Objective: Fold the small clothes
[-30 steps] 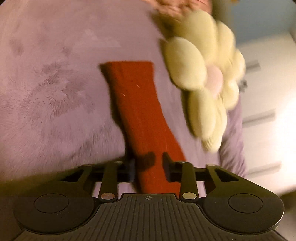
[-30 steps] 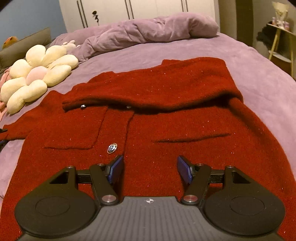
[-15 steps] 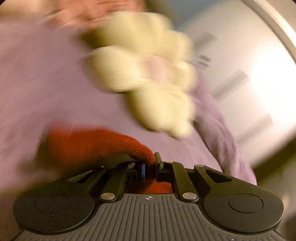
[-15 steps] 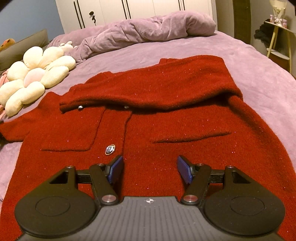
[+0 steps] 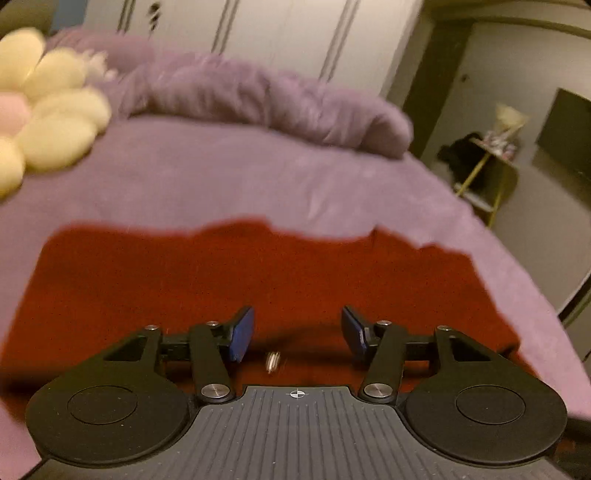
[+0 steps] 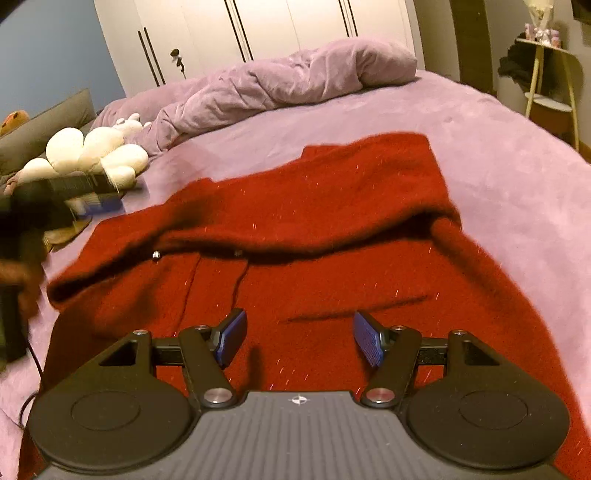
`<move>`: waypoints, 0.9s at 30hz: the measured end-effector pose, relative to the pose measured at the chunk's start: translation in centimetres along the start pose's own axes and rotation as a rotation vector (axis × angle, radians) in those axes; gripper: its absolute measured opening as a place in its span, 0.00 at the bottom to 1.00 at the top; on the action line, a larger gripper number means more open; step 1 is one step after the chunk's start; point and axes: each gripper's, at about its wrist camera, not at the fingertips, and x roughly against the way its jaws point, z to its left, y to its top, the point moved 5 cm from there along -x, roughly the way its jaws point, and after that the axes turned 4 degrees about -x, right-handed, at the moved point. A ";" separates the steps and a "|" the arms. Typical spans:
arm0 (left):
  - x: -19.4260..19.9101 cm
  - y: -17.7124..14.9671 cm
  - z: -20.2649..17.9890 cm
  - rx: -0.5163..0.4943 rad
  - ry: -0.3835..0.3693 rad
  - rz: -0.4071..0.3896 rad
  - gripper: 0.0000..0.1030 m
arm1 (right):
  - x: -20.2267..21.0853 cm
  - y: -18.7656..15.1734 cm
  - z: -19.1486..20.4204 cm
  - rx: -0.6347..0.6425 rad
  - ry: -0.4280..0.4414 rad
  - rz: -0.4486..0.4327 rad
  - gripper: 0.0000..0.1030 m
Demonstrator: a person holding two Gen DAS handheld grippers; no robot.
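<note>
Nearest, the right hand-held gripper (image 6: 298,341) hovers wide and empty over the red cardigan (image 6: 332,229) on the bed (image 6: 498,155). The left hand-held gripper (image 5: 297,334), jaws just opening, holds nothing. One sleeve looks folded in; most folds seem left.

Bare purple bedspread (image 6: 517,177) lies open right of the red cardigan (image 6: 332,229); flower cushion (image 6: 92,155) and bunched duvet (image 6: 280,85) crowd the far-left side.

Both wrist views close above the red cardigan (image 5: 258,280), facing 12 o'clock; shared: purple duvet (image 6: 295,81), wardrobe (image 6: 295,26).
</note>
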 end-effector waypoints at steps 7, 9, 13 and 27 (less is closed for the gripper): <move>4.2 -3.1 6.0 0.053 0.184 -0.017 0.64 | -4.7 5.0 3.4 0.022 0.147 -0.001 0.61; 5.0 -3.7 7.1 0.050 0.231 0.006 0.64 | -7.5 6.6 4.9 -0.013 0.186 0.027 0.55; 5.4 -4.3 9.9 0.111 0.248 0.013 0.63 | -12.8 7.9 6.5 -0.130 0.226 0.133 0.54; 4.1 -3.8 10.7 0.098 0.273 0.011 0.52 | -9.1 11.2 6.3 -0.006 0.024 -0.155 0.14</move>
